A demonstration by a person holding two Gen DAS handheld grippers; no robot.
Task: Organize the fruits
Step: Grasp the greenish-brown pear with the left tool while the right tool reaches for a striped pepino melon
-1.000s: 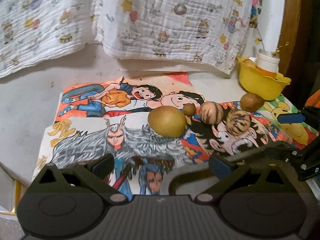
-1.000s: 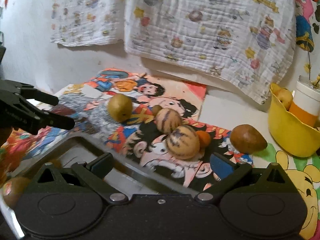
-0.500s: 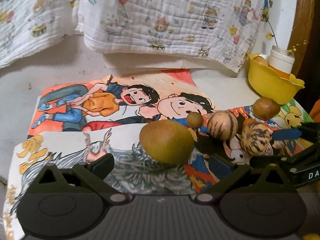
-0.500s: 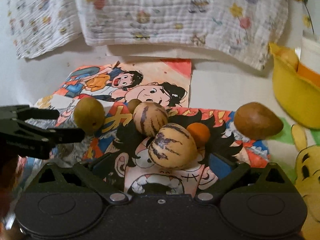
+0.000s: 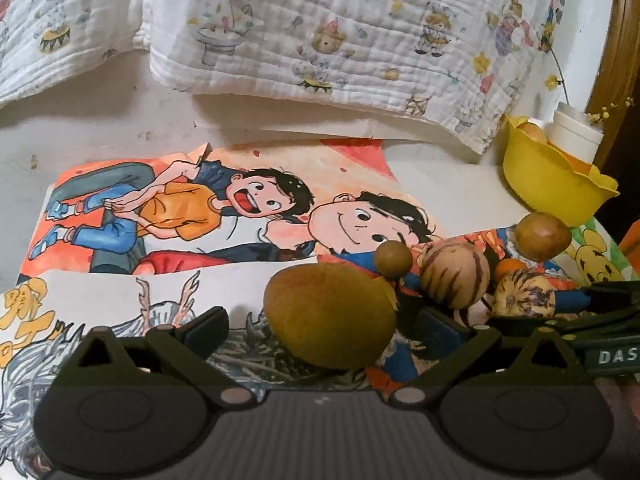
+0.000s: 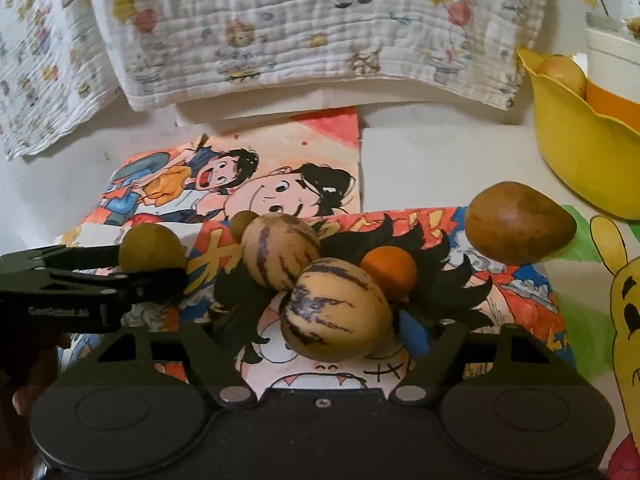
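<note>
A green-brown fruit (image 5: 330, 316) lies on the cartoon posters (image 5: 168, 220) between the fingers of my left gripper (image 5: 324, 330), which is open; the pads stand clear of it. A striped fruit (image 6: 336, 314) lies between the fingers of my right gripper (image 6: 324, 328), whose jaws are closing; a gap still shows on the fruit's left side. The right wrist view shows the left gripper (image 6: 152, 276) astride the green-brown fruit (image 6: 152, 254). Behind lie a second striped fruit (image 6: 280, 252), a small orange fruit (image 6: 390, 272), a brown fruit (image 6: 520, 228) and a small brown ball-shaped fruit (image 5: 393, 259).
A yellow bowl (image 6: 580, 152) at the back right holds a pale fruit (image 6: 560, 72), with a white and orange cup (image 5: 576, 136) beside it. A patterned white blanket (image 5: 340, 40) hangs along the back. A bear drawing (image 6: 628, 320) covers the table's right side.
Both grippers have come forward and down over the fruits. The right gripper has rolled level and its jaws have narrowed around the near striped fruit. The left gripper now straddles the green-brown fruit.
</note>
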